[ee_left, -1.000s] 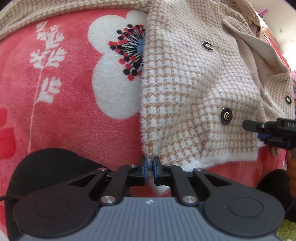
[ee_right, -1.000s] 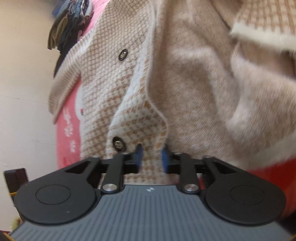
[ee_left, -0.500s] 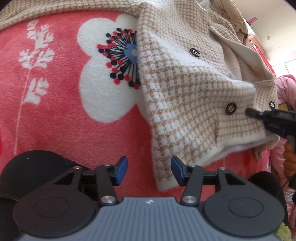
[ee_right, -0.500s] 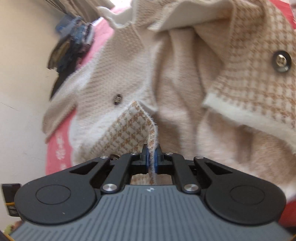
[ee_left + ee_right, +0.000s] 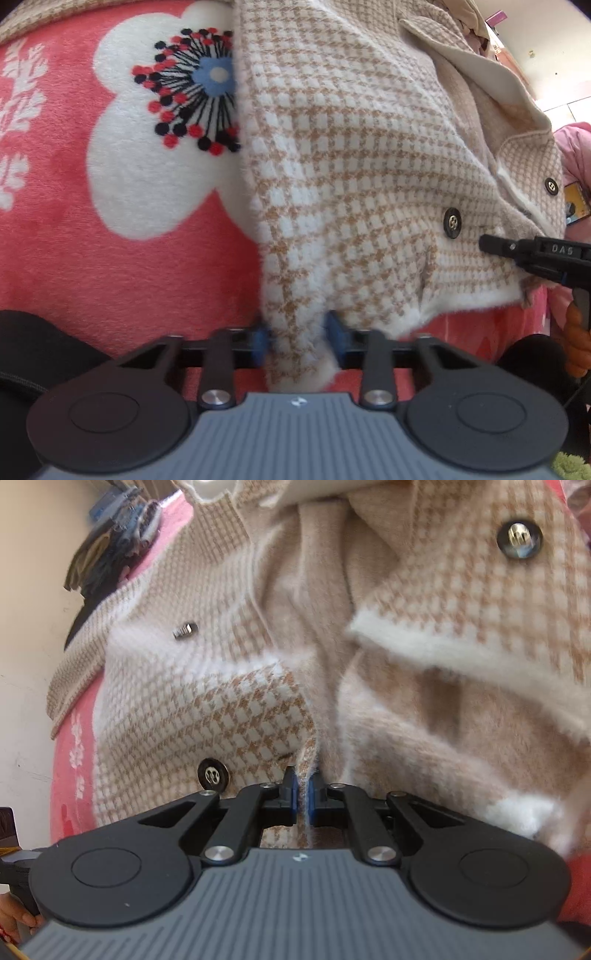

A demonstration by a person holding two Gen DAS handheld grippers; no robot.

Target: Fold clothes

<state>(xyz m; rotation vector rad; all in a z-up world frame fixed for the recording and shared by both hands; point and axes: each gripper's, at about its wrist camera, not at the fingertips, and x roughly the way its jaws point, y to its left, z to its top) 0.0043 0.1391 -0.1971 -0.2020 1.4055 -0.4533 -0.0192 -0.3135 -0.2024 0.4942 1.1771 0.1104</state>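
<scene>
A beige-and-white houndstooth cardigan (image 5: 369, 166) with dark buttons (image 5: 452, 223) lies on a red flowered blanket (image 5: 110, 240). My left gripper (image 5: 298, 339) is at the cardigan's lower hem corner. Its jaws are closing, and the fluffy hem fills the gap between the blue pads. In the right wrist view the cardigan (image 5: 221, 709) is bunched and partly raised. My right gripper (image 5: 303, 797) is shut on a thin fold of its front edge, just right of a button (image 5: 211, 775). The right gripper (image 5: 517, 251) also shows at the far right of the left wrist view.
A pile of dark clothes (image 5: 110, 546) sits at the far end of the blanket by a pale wall (image 5: 26, 627). A black object (image 5: 29, 354) lies at the lower left. Pink cloth (image 5: 576, 155) shows at the right edge. A person's hand (image 5: 14, 919) is low left.
The left gripper let go of the hem corner, opened wide, moved in and closed around it again. The right gripper shut on the front edge and drew it up.
</scene>
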